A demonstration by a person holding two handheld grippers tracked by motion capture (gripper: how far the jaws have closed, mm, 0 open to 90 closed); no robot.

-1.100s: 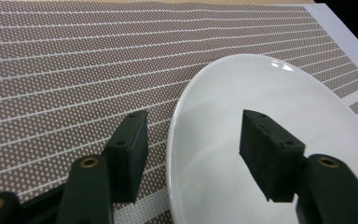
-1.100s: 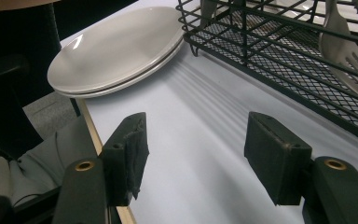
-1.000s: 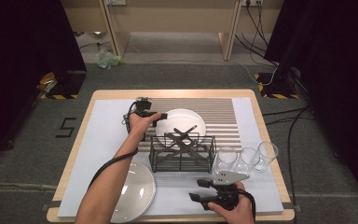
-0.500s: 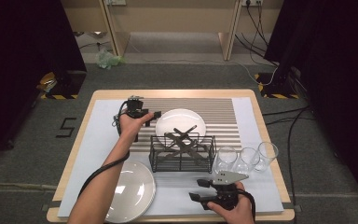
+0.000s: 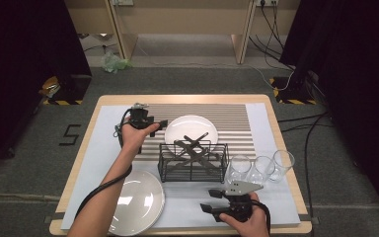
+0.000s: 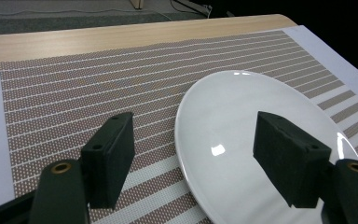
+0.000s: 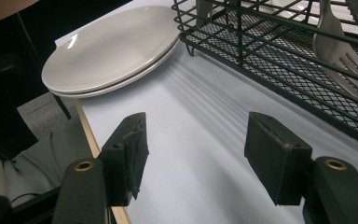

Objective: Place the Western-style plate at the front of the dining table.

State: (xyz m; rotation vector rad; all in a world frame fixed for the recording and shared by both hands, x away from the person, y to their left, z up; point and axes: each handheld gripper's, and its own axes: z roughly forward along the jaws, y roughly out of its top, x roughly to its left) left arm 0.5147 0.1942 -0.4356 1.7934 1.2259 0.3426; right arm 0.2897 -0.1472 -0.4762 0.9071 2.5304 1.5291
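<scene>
Your left gripper [image 5: 162, 122] sat just left of the white plate [image 5: 191, 129] on the striped mat [image 5: 237, 118], jaws just opened wide with nothing between them, probably so the plate stayed put. Your right gripper [image 5: 208, 201] idled open near the wire basket [image 5: 192, 165].

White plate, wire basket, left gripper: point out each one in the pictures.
white plate [image 5: 190, 127], high view, bare centre.
wire basket [image 5: 192, 168], high view, front wall.
left gripper [image 6: 193, 154], left gripper view, midway between its open fingertips.
</scene>
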